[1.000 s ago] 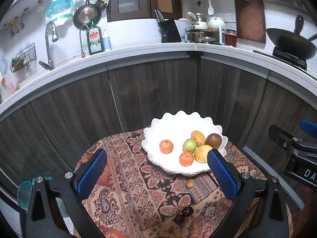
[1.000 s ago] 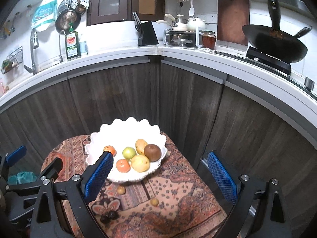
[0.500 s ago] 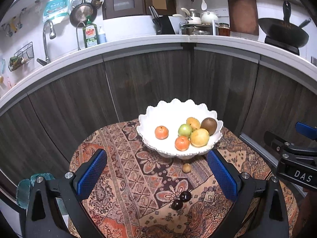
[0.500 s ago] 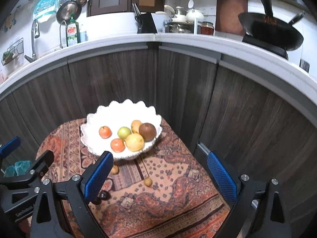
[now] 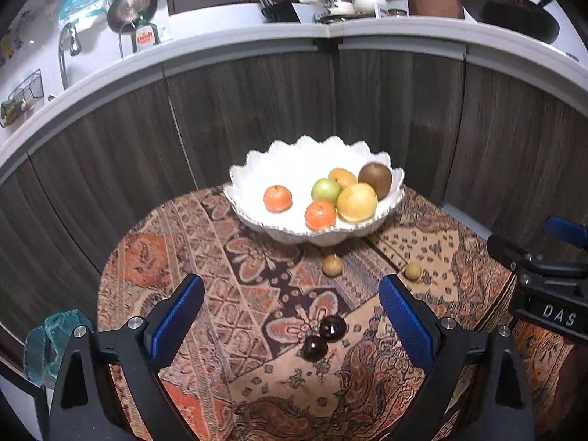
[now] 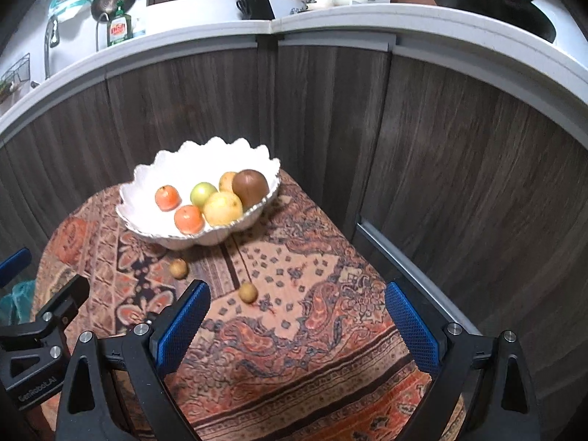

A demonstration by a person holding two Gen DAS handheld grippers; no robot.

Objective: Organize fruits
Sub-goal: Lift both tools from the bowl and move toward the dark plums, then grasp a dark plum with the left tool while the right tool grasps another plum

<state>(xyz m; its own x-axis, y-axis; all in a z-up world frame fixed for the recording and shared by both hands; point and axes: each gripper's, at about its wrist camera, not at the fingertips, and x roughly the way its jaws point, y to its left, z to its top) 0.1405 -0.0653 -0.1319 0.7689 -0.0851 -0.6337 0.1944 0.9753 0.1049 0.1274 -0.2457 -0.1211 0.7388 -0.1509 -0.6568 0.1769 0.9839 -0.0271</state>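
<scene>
Both the left gripper (image 5: 290,316) and right gripper (image 6: 297,316) hang wide apart and empty, the left one's jaws just closing a little, ready to pick 2 dark fruits (image 5: 323,336) for the white bowl (image 5: 257,202).

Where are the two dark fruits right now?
In the left wrist view, the dark fruits lie touching on the cloth, in front of the bowl, nearer than the two small tan fruits.

"DAS" on right gripper (image 5: 551,286) body; "GenRobot.AI" on left gripper (image 6: 33,334) body; dish-soap bottle (image 5: 144,36) label unreadable.
</scene>
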